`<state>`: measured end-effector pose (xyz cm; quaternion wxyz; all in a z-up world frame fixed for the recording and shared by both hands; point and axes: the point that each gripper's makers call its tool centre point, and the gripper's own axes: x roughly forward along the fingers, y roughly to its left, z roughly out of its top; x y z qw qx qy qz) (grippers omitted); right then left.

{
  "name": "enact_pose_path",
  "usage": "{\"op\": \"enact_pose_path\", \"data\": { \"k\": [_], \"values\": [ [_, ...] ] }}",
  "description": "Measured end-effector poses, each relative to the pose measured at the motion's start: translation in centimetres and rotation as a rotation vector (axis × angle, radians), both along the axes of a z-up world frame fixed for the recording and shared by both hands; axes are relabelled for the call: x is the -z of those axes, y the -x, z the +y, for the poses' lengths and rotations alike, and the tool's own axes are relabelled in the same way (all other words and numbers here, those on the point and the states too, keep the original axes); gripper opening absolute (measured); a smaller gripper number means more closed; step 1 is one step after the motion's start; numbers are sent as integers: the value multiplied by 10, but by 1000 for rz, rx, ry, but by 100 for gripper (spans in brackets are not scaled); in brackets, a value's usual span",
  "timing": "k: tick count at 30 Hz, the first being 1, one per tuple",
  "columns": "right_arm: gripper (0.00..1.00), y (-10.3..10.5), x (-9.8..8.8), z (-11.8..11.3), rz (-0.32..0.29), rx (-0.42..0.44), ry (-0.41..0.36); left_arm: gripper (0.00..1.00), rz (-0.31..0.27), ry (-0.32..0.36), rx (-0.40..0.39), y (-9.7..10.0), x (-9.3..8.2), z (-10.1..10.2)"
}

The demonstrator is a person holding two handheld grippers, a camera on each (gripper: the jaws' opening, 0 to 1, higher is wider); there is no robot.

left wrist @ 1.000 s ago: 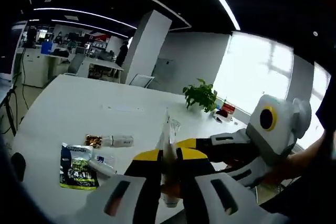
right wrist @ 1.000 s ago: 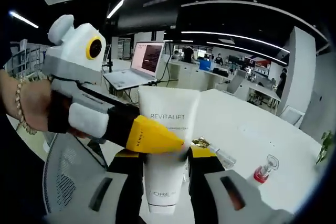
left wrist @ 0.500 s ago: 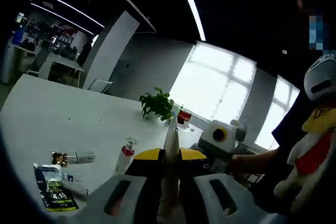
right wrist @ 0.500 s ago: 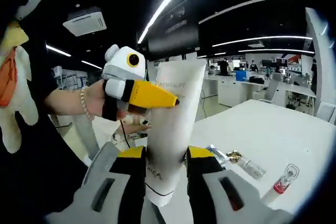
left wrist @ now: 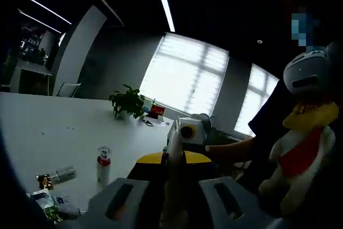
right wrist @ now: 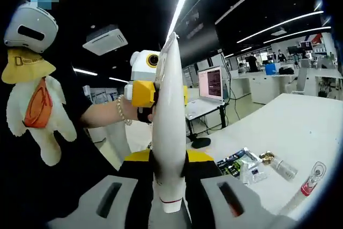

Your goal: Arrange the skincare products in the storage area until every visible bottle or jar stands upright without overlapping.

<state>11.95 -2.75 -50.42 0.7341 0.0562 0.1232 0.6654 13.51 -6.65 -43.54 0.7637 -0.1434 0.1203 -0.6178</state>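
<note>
While the left gripper pinched the white tube edge-on between its jaws, a red-capped bottle stood upright on the white table near a sachet. From the right gripper view, the right gripper clamped the tube's lower end, and the left gripper's yellow jaws held its upper part.

Your right tongs clamped the white tube near its base, holding it upright. Your left tongs pinched its crimped top, your braceleted left wrist extended level behind.
</note>
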Motion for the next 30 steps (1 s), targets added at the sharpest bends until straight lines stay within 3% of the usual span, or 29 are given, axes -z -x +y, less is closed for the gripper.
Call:
{"op": "enact_pose_path", "data": {
  "k": [4, 8, 12, 17, 24, 27, 30],
  "values": [
    [18, -2, 1, -2, -38, 18, 1, 7, -49, -27, 17, 1, 1, -4],
    [17, -6, 7, -6, -86, 19, 51, 9, -67, -40, 21, 0, 3, -7],
    [15, -7, 10, -6, -99, 28, 65, 10, -104, -96, 31, -1, 10, -10],
    [15, -11, 24, -8, -136, 30, 112, 15, -161, -196, 33, -7, 28, -8],
    [15, -18, 40, -16, -143, 34, 161, 17, -193, -366, 83, -6, 64, -11],
    [15, -20, 42, -17, -142, 37, 170, 15, -202, -380, 98, -7, 67, -14],
    [15, -22, 37, -16, -143, 44, 161, 13, -202, -349, 100, -11, 57, -15]
  ]
}}
